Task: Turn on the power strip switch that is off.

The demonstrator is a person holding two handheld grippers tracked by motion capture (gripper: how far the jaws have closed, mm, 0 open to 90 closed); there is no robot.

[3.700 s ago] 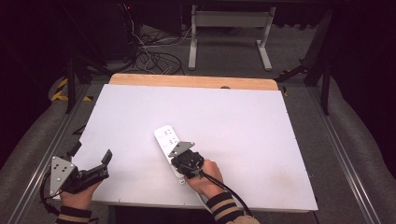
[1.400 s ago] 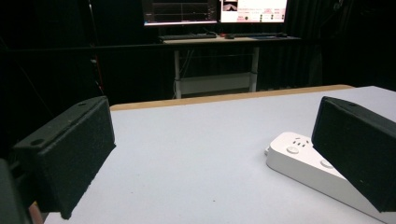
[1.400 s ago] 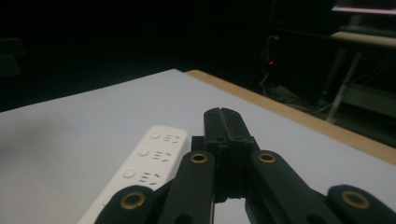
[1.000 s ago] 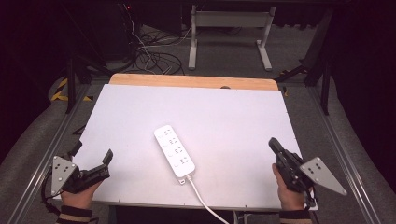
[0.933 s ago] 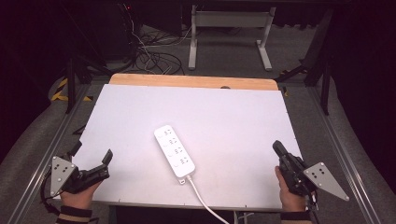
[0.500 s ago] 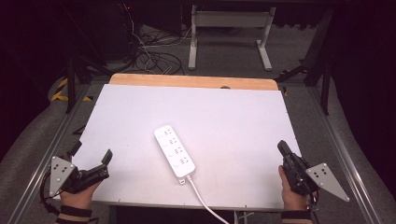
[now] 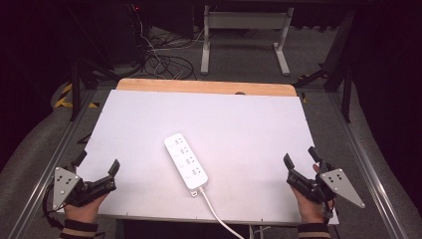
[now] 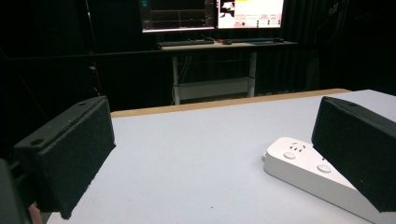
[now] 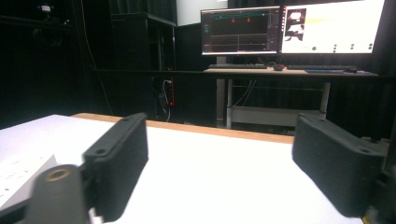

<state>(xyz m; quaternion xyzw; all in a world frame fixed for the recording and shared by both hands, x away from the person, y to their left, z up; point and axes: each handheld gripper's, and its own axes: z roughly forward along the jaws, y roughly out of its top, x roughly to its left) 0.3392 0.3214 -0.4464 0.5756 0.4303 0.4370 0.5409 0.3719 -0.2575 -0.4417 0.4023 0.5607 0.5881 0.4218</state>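
From the high view, the white power strip is lying flat near the middle of the white table, its cord running off the near edge. Placing looks done; nothing obvious is remaining. Left gripper and right gripper are resting at the near corners, both released and empty.

Left gripper view: the strip is sitting partly behind one jaw.

Right gripper view: jaws have just been opening, nothing between them; the strip is cut off at the frame's edge and blurred.
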